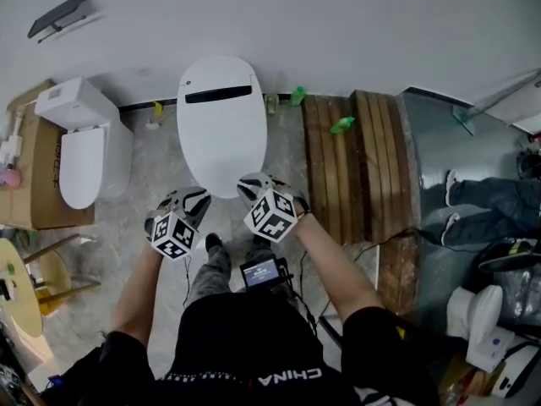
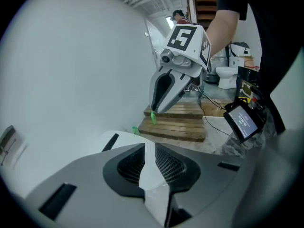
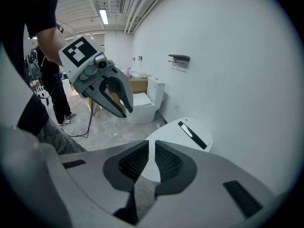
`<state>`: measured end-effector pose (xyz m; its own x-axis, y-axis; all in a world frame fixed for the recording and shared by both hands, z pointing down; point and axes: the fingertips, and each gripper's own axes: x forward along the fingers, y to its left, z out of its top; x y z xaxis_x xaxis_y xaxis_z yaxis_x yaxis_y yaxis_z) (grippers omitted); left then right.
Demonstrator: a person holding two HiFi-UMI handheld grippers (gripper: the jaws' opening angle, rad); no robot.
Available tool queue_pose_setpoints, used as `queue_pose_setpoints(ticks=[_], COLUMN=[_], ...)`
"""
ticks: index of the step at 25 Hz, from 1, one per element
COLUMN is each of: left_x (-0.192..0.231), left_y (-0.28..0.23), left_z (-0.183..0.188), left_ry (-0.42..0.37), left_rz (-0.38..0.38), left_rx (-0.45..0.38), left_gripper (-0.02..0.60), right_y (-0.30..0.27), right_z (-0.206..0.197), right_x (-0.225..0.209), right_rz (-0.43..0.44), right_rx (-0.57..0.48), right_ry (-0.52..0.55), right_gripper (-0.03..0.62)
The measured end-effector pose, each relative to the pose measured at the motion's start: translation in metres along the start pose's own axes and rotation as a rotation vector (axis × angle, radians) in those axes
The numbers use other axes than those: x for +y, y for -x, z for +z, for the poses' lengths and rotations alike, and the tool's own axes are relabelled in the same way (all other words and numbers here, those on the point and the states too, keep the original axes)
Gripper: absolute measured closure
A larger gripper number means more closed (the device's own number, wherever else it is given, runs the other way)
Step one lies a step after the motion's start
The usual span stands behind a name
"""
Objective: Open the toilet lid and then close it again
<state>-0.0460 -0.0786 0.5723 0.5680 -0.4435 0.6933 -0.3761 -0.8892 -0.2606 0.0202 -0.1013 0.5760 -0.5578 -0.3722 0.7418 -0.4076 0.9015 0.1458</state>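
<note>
Head view looking down on the closed toilet lid (image 1: 221, 125), lying flat by the wall between a smaller toilet (image 1: 80, 155) and a wooden pallet (image 1: 351, 163). Hovering just at its front edge: left gripper (image 1: 198, 198), jaws standing a sliver apart, pinching nothing; right gripper (image 1: 250, 183), jaws pressing together, likewise holding nothing.

We see bare floor (image 1: 156, 176) flanking the toilet lid (image 1: 221, 125); a wooden pallet (image 1: 351, 163) to its right and, seemingly, the wall (image 1: 338, 24) close behind block passage.
</note>
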Motion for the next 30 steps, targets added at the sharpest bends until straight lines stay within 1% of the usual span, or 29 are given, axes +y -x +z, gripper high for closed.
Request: queue_pose_setpoints(ticks=[2,5,9,12,14,16,20,23,26,30], left_x=[-0.008,-0.021,-0.034,-0.047,-0.056,-0.064,-0.074,-0.074,-0.079,-0.085], left_y=[-0.015,-0.042,-0.084,-0.119,-0.143,-0.166,-0.209,-0.235,-0.256,-0.274], left_z=[-0.017,-0.045,-0.085,-0.118,-0.138,-0.158,-0.198,-0.218,-0.235,-0.248], left_ry=[-0.005,-0.022,-0.059,-0.092,-0.097,-0.107,-0.156,-0.196,-0.23,-0.292], left_rz=[-0.033,-0.063,-0.058,-0.051,-0.041,-0.018,0.032,0.104,0.164,0.222], left_rx=[0.026,0.057,0.086,0.107,0.112,0.112,0.105,0.085,0.072,0.053], left_gripper=[0.486,0.439,0.385,0.364,0.351,0.337,0.322,0.318,0.311,0.299], right_y=[-0.018,-0.049,-0.097,-0.135,-0.16,-0.184,-0.227,-0.255,-0.276,-0.296], right_z=[-0.016,-0.042,-0.075,-0.104,-0.127,-0.15,-0.191,-0.215,-0.231,-0.236], right_x=[0.009,0.021,0.032,0.042,0.048,0.052,0.056,0.059,0.064,0.066], right_rz=[0.044,0.084,0.085,0.079,0.068,0.05,-0.001,-0.049,-0.112,-0.214], right_rx=[0.031,0.075,0.106,0.119,0.128,0.139,0.15,0.132,0.099,0.042], right_ry=[0.006,0.019,0.057,0.086,0.098,0.109,0.161,0.217,0.306,0.424], right_gripper=[0.533,0.457,0.399,0.374,0.357,0.347,0.347,0.342,0.341,0.339])
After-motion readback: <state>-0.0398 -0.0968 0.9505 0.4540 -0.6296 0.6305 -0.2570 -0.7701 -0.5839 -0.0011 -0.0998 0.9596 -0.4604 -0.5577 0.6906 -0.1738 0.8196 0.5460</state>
